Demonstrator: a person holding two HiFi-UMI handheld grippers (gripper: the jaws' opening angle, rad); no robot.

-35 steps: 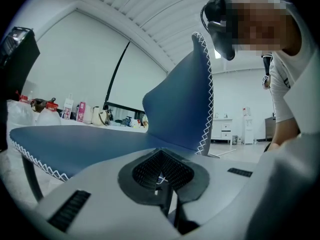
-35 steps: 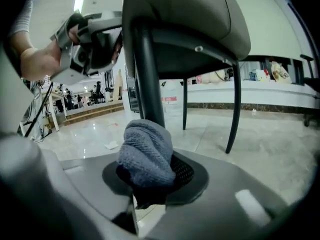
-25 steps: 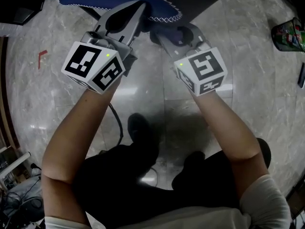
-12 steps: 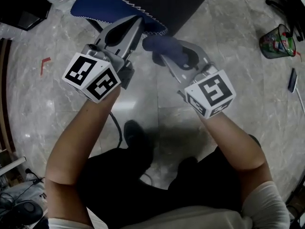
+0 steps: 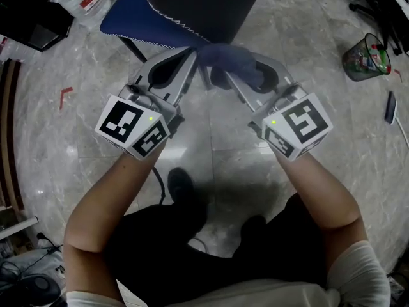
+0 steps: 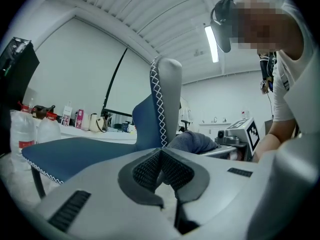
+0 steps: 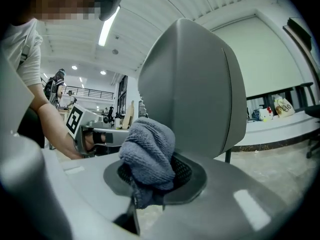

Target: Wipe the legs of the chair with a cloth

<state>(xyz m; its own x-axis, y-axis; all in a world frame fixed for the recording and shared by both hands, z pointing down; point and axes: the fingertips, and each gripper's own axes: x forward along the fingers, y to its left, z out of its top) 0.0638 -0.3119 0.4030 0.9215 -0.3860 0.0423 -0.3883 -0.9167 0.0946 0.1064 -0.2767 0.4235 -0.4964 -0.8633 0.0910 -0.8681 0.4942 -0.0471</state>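
Ideally, the bunched grey-blue terry cloth (image 7: pixel 148 154) pinched in the right gripper (image 7: pixel 150 175) should wrap a thin black chair leg (image 7: pixel 227 155) — left gripper (image 6: pixel 161 170) closed, empty.

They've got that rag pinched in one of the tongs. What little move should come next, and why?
Probably lower the right gripper and bring the cloth down to the chair leg. The cloth is clamped in its jaws but sits up near the seat, off any leg; the left gripper is shut on nothing.
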